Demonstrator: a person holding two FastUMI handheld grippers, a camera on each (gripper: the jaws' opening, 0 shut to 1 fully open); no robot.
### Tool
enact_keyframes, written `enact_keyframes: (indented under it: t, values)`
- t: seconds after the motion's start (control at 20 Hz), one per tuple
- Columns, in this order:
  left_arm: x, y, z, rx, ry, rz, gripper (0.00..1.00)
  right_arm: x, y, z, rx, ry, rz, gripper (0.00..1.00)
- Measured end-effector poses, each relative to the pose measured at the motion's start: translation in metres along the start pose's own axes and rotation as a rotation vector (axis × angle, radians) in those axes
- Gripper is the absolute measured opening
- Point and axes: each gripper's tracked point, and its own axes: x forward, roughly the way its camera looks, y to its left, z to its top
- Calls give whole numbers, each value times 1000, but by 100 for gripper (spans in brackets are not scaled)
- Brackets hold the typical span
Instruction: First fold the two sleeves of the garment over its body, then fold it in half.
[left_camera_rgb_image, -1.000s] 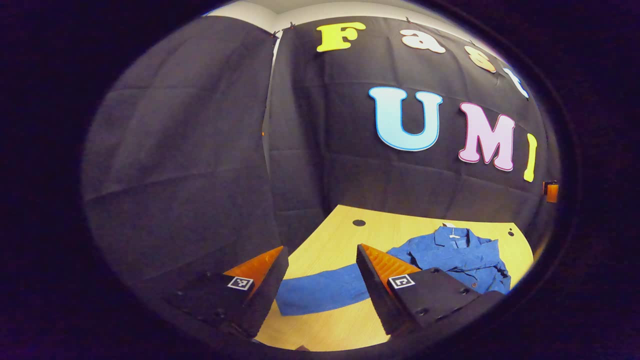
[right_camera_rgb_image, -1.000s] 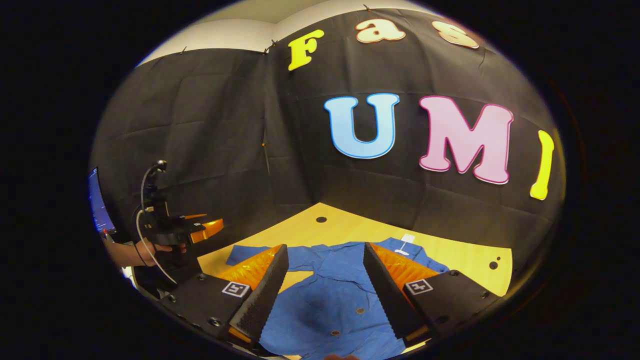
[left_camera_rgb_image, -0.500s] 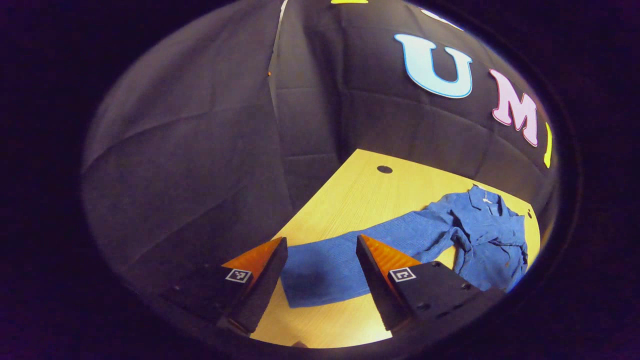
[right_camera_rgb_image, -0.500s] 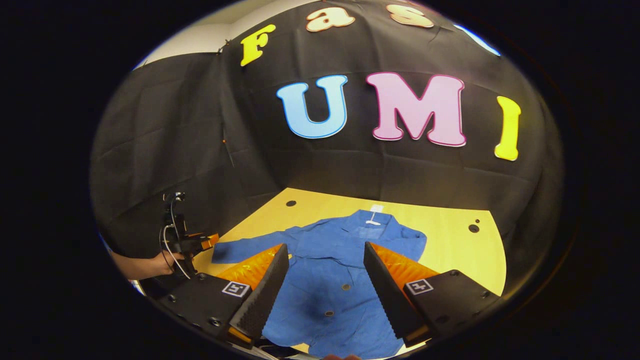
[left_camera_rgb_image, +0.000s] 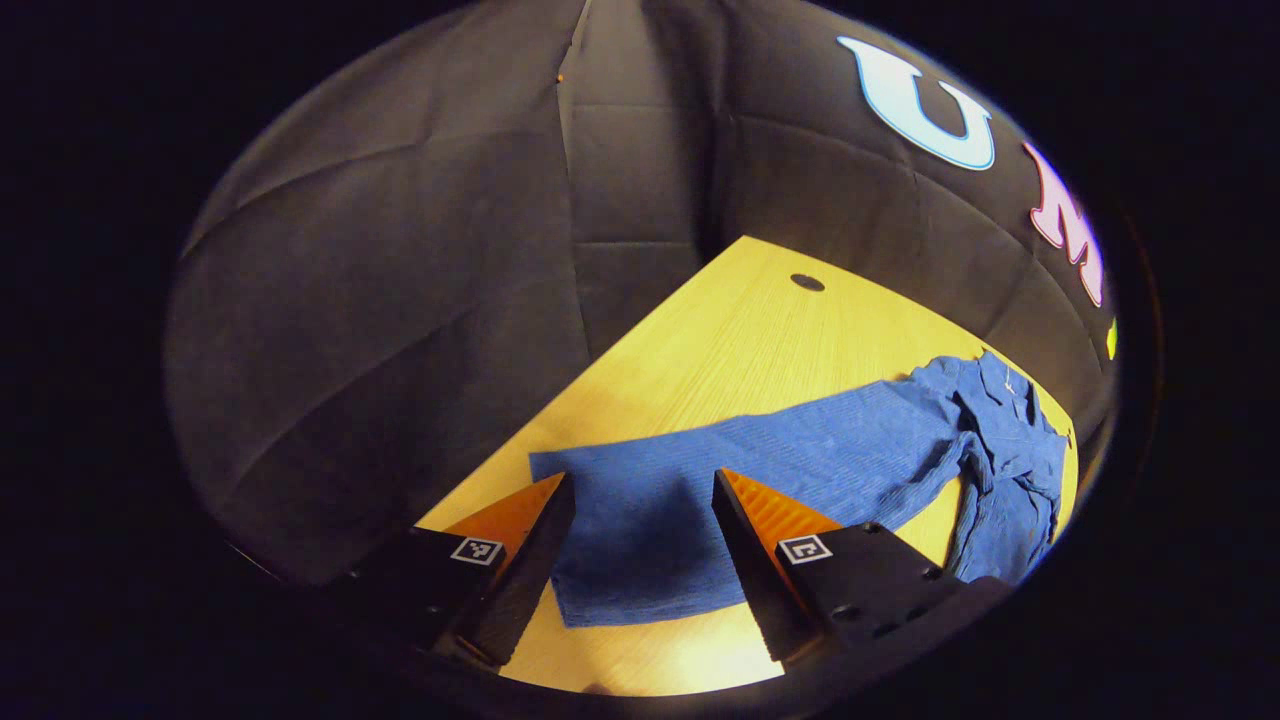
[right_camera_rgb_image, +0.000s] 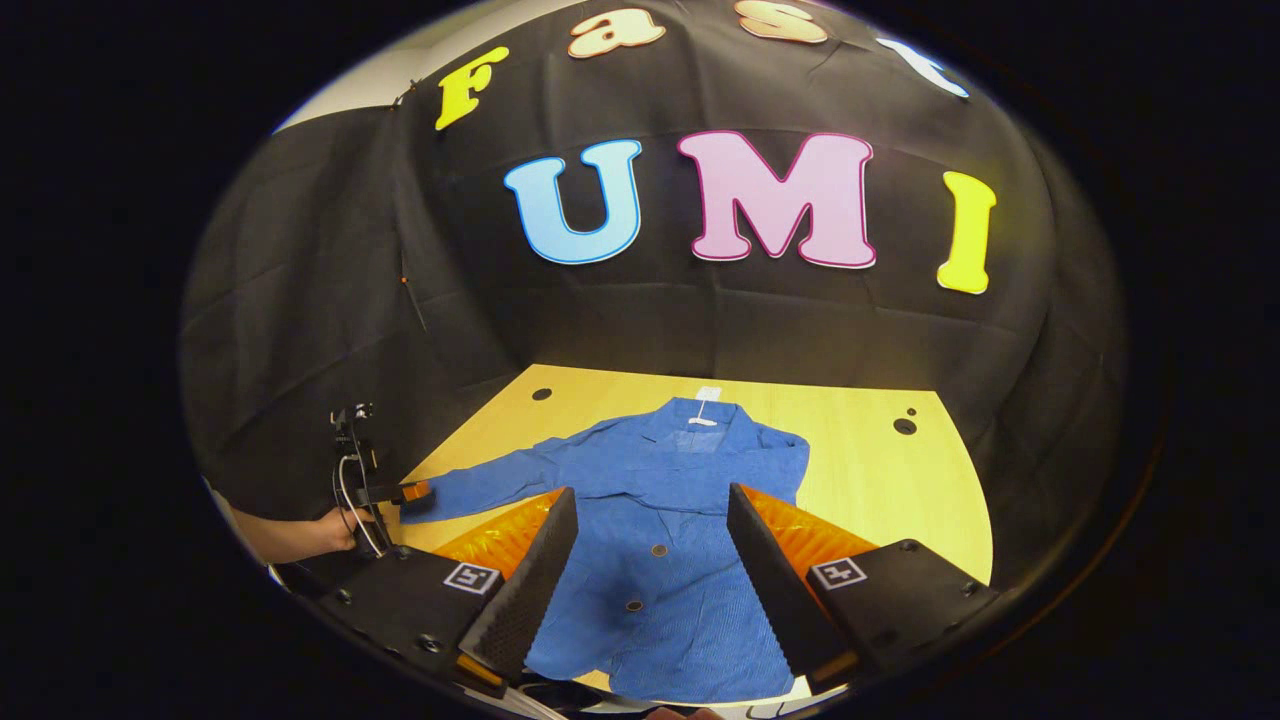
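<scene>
A staged recording booth rather than a lived-in room: black cloth walls (right_camera_rgb_image: 800, 340) hang in creased panels around a light wooden table (right_camera_rgb_image: 870, 480) with round holes in its top, and a strip of pale room wall (right_camera_rgb_image: 400, 70) shows above the cloth. At the table's left edge a person's hand (right_camera_rgb_image: 325, 528) holds a cabled hand-held gripper (right_camera_rgb_image: 405, 491), marking the place as a data-collection setup.

Left gripper (left_camera_rgb_image: 640, 530) fingers spread apart, right gripper (right_camera_rgb_image: 650, 550) likewise
</scene>
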Motion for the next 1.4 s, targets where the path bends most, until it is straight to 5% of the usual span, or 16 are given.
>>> enact_keyframes:
  t: [0.15,0.55,0.8,1.0,1.25,1.4]
  values:
    - [11,4,1,105,-64,78,82,0,2,-7,21,26,-6,97]
    - [10,-2,2,52,-114,72,81,-5,6,-18,49,61,-6,97]
    - [14,-9,0,80,-94,51,51,-6,10,-28,64,80,-3,97]
    - [6,-3,10,1,-103,-9,4,-12,6,-30,66,80,-16,97]
    - [6,-4,13,26,11,-65,0,-24,3,-36,70,82,-38,97]
    - [1,-20,21,-43,9,-133,0,-28,4,-39,83,77,-42,97]
